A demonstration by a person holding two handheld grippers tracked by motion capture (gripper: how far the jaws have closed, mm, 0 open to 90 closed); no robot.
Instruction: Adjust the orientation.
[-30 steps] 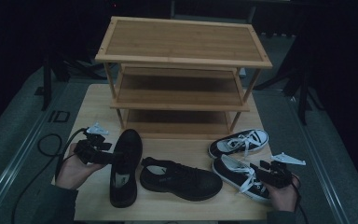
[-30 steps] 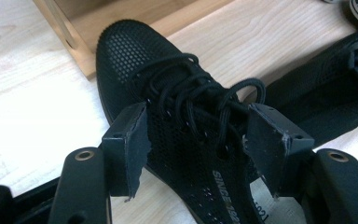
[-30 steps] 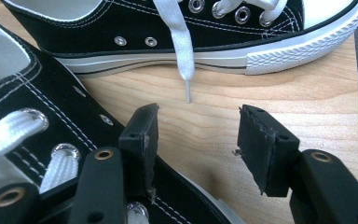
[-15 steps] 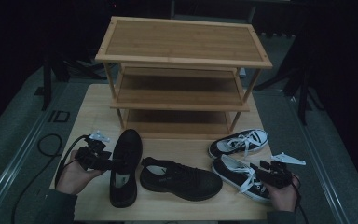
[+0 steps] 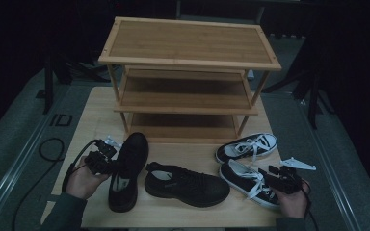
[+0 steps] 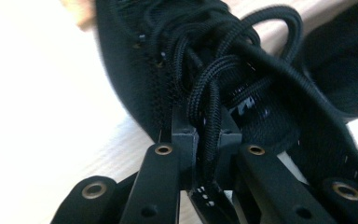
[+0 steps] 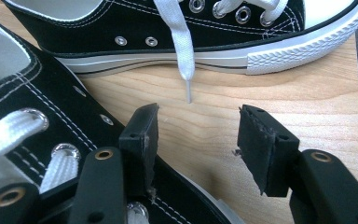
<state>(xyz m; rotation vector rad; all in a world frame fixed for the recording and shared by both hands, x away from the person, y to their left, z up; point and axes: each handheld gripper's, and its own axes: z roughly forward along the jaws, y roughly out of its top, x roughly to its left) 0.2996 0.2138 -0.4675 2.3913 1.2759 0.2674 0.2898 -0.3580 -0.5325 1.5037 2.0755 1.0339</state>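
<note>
A black lace-up shoe (image 5: 127,168) lies toe-away at the table's front left. My left gripper (image 5: 107,161) is at its left side; its jaws have just been closing. In the left gripper view, the left gripper (image 6: 208,140) is pinched on a black lace (image 6: 209,107) of that shoe (image 6: 135,70). A second black shoe (image 5: 188,185) lies sideways in the middle. At the front right are two black-and-white sneakers (image 5: 247,147) (image 5: 248,182). My right gripper (image 5: 275,177) stands open beside the nearer one; the right gripper (image 7: 198,126) has bare table between its pads, with one sneaker (image 7: 37,116) to the left and another (image 7: 242,28) ahead.
A three-level wooden shoe rack (image 5: 188,72) stands at the back of the wooden table (image 5: 94,120), its shelves bare. A cable (image 5: 53,149) trails off the table's left edge. A white lace end (image 7: 182,51) hangs onto the table ahead of the right gripper.
The left gripper has moved in against the left black shoe and its jaws have closed on the lace. The right gripper and the sneakers have stayed put.
</note>
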